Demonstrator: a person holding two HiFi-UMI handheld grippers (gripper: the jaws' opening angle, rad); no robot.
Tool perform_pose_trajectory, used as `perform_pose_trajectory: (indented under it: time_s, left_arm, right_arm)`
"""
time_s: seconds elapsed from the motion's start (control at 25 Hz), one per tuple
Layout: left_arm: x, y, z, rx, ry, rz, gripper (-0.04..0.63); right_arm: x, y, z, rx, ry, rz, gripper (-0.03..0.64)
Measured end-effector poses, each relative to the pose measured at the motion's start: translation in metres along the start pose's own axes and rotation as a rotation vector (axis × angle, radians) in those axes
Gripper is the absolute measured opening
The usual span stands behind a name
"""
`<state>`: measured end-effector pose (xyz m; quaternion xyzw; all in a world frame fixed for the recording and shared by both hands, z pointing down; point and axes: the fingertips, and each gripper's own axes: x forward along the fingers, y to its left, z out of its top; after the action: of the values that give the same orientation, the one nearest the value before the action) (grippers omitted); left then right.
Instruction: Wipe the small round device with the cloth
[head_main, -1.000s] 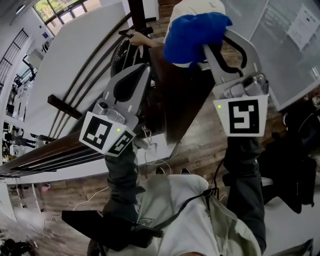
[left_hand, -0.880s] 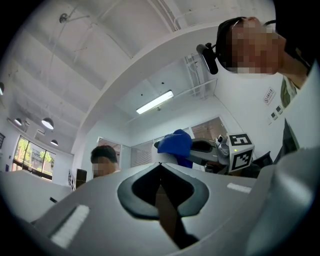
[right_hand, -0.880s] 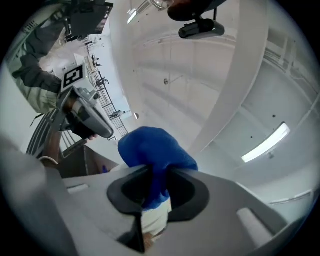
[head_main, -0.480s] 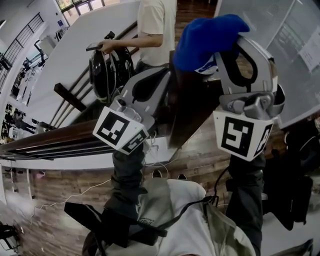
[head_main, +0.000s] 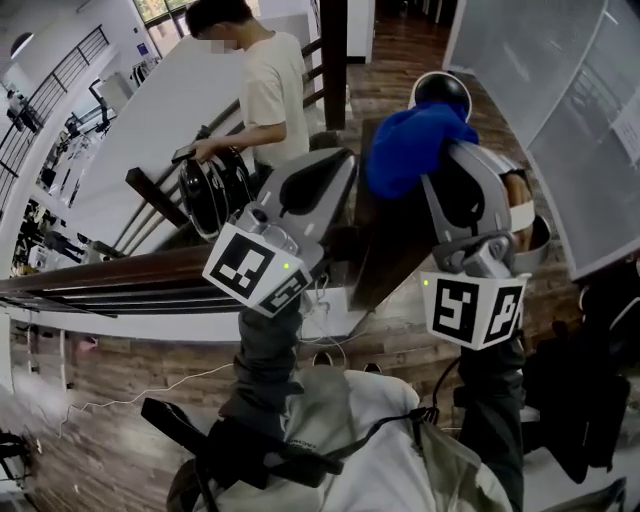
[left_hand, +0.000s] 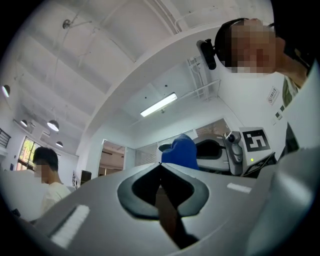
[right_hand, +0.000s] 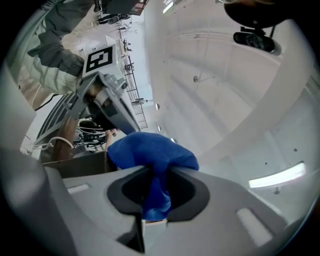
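Surface (head_main: 385, 245): a narrow dark wooden strip that ran from 7 o'clock up to 12 o'clock in the head view; plank floor (head_main: 400, 45) showed beyond both long edges.
Open room: a bare band of the surface lay between the left tongs (head_main: 340, 160) and the right tongs (head_main: 440, 155), which stood near each other but apart.
Left bound: a dark railing (head_main: 120, 285) lay at 9 o'clock of the left tongs; a bystander (head_main: 268, 95) stood at 11 o'clock, one hand on black hoops (head_main: 212, 190).
Right bound: a slanted white panel (head_main: 560, 130) stood at 3 o'clock of the right tongs, close by their flank.
Small round device (head_main: 441, 92): a dark dome in a pale ring at the far end of the surface, at 12 o'clock of the cloth (head_main: 410, 150) and just beside it; contact could not be told.
Cloth: blue, bunched into a lump over the tips of the right tongs, with a fold hanging down between them.
Right tongs: pressed onto the cloth, pinching it; nose aimed toward 12 o'clock, right sleeve (head_main: 490, 400) stretched up from 6 o'clock.
Left tongs: pressed together tip to tip with nothing between them; nose aimed toward 1 o'clock over the left edge of the surface, left sleeve (head_main: 265, 350) reaching up from 6 o'clock.
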<state>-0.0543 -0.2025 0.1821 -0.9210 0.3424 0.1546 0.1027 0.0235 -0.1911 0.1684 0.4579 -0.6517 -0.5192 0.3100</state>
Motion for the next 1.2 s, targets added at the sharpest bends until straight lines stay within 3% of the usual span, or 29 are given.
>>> perform_pose_trajectory:
  time_s: [0.12,0.24,0.48,0.56,0.8,1.2]
  left_arm:
    - [0.005,-0.006,-0.005,-0.007,0.005,-0.001,0.003]
    - [0.000,-0.013,-0.012,-0.016,0.011,-0.014,0.003]
    - [-0.017,-0.030,-0.022,-0.045,0.013,0.006,0.003]
    - [-0.022,-0.038,-0.027,-0.069,0.015,0.018,0.003]
    - [-0.047,-0.050,-0.055,-0.117,0.029,0.056,0.003]
    - [-0.065,-0.063,-0.076,-0.139,0.057,0.109,0.003]
  right_arm:
    - [-0.004,0.014,-0.011,0.058,-0.017,0.032,0.075]
    - [-0.016,0.010,-0.008,0.155,-0.101,-0.025,0.075]
    - [-0.066,-0.004,-0.032,0.507,-0.170,-0.156,0.075]
    - [-0.077,0.002,-0.038,0.576,-0.165,-0.166,0.075]
    - [-0.089,0.046,-0.052,0.699,-0.133,-0.134,0.075]
    - [-0.094,0.079,-0.050,0.728,-0.123,-0.076,0.075]
